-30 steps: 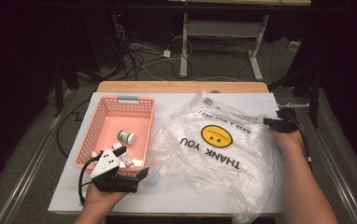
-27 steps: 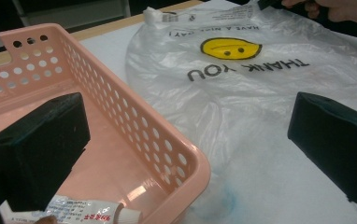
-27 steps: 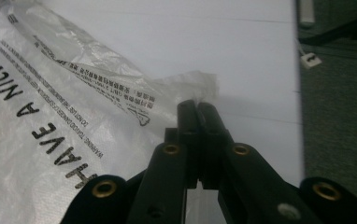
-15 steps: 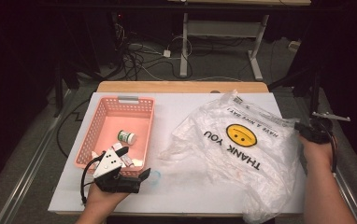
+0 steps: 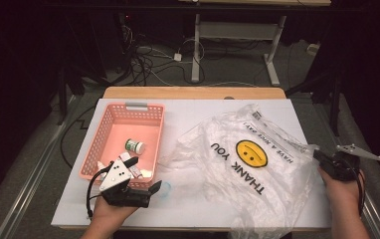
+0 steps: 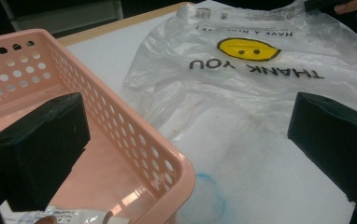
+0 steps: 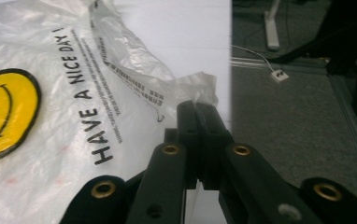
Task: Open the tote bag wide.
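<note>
High view puts the bag (image 5: 247,164) across the tabletop (image 5: 198,112) at 3 o'clock of the basket (image 5: 103,142). Right gripper view adds the right tool (image 7: 200,109) pinched shut on its edge. Left gripper view shows the left tool (image 6: 186,140) gaping over the basket rim.

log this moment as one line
right gripper: shut on bag edge | left gripper: open at basket corner

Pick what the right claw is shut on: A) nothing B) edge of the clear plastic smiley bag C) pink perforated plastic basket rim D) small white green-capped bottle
B: the right claw has its jaws closed on the edge of the clear plastic smiley bag at the table's side.
</note>
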`<state>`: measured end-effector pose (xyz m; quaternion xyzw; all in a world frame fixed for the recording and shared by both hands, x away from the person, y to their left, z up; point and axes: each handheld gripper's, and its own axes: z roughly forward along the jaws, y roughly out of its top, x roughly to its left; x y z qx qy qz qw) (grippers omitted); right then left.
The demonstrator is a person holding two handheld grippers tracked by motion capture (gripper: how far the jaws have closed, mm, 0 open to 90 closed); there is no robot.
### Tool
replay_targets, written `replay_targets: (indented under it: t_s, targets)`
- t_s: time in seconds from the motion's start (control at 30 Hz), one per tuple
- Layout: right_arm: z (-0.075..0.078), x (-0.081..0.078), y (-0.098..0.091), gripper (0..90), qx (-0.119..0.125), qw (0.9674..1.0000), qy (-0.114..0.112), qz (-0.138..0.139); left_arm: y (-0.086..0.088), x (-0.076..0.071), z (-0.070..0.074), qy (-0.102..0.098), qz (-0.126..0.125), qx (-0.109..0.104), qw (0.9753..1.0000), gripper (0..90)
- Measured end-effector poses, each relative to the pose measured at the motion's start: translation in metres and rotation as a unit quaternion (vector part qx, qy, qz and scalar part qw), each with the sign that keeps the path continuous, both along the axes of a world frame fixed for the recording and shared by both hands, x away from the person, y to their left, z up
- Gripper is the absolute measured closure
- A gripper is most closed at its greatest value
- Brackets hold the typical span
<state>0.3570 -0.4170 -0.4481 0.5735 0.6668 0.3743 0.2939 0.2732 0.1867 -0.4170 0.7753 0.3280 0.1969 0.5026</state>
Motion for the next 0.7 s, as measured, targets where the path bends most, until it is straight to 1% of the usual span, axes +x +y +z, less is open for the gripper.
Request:
replay_targets:
  t_s: [0.03, 0.07, 0.1, 0.13, 0.17, 0.2, 0.23, 0.27, 0.3, 0.33, 0.37, 0.43, 0.47, 0.5, 0.53, 0.57, 0.6, 0.7]
  targets:
    - [0.001, -0.001, 0.008, 89.8, -0.008, 0.9999, -0.002, 0.009, 0.000, 0.000, 0.000, 0.000, 0.000, 0.000, 1.0000, 0.0]
    - [0.001, -0.001, 0.012, 89.5, -0.012, 0.9999, -0.001, 0.011, 0.001, 0.001, 0.000, -0.001, 0.001, -0.001, 1.0000, 0.0]
    - [0.000, 0.000, 0.014, 87.6, -0.011, 0.9999, 0.001, 0.012, 0.001, 0.001, 0.000, -0.001, 0.001, -0.001, 1.0000, 0.0]
    - [0.000, 0.000, 0.014, 87.6, -0.011, 0.9999, 0.001, 0.012, 0.002, 0.001, 0.000, -0.001, 0.001, -0.002, 1.0000, 0.0]
    - [0.000, 0.001, 0.015, 83.5, -0.011, 0.9998, 0.006, 0.012, 0.002, 0.001, 0.000, 0.000, 0.001, -0.002, 1.0000, 0.0]
    - [0.001, 0.002, 0.015, 66.1, -0.020, 0.9998, 0.001, 0.005, 0.003, 0.001, 0.000, -0.001, 0.001, -0.003, 1.0000, 0.0]
    - [0.001, 0.002, 0.015, 66.1, -0.020, 0.9998, 0.001, 0.005, 0.003, 0.001, 0.000, -0.001, 0.001, -0.004, 1.0000, 0.0]
    - [0.009, -0.001, 0.014, 59.7, -0.017, 0.9998, -0.013, 0.001, 0.004, 0.002, 0.000, -0.002, 0.001, -0.003, 1.0000, 0.0]
    - [0.009, -0.001, 0.014, 59.7, -0.017, 0.9998, -0.013, 0.001, 0.005, 0.002, 0.000, -0.001, 0.002, -0.003, 1.0000, 0.0]
    - [0.023, -0.008, 0.018, 55.4, -0.018, 0.9990, -0.040, 0.005, 0.005, 0.003, 0.000, -0.001, 0.002, -0.005, 1.0000, 0.0]
    - [0.029, -0.012, 0.021, 55.4, -0.018, 0.9986, -0.049, 0.010, 0.006, 0.004, -0.001, 0.000, 0.003, -0.005, 1.0000, 0.0]
    - [0.043, -0.021, 0.033, 55.4, -0.007, 0.9971, -0.067, 0.037, 0.005, 0.004, -0.001, 0.001, 0.002, -0.005, 1.0000, 0.0]
    - [0.048, -0.025, 0.042, 55.4, -0.009, 0.9960, -0.073, 0.051, 0.005, 0.004, -0.001, 0.001, 0.002, -0.005, 1.0000, 0.0]
    - [0.052, -0.029, 0.052, 55.4, -0.008, 0.9945, -0.079, 0.068, 0.005, 0.004, -0.001, 0.001, 0.002, -0.005, 1.0000, 0.0]
    - [0.054, -0.033, 0.064, 55.4, -0.001, 0.9923, -0.083, 0.091, 0.004, 0.003, -0.001, 0.001, 0.002, -0.004, 1.0000, 0.0]
    - [0.054, -0.034, 0.073, 55.4, 0.000, 0.9912, -0.082, 0.104, 0.004, 0.003, 0.000, 0.000, 0.002, -0.003, 1.0000, 0.0]
    - [0.053, -0.035, 0.084, 55.5, 0.004, 0.9892, -0.078, 0.124, 0.004, 0.003, 0.000, 0.000, 0.002, -0.003, 1.0000, 0.0]
    - [0.045, -0.037, 0.118, 55.4, 0.006, 0.9832, -0.057, 0.173, 0.005, 0.002, 0.000, 0.000, 0.004, -0.004, 1.0000, 0.0]
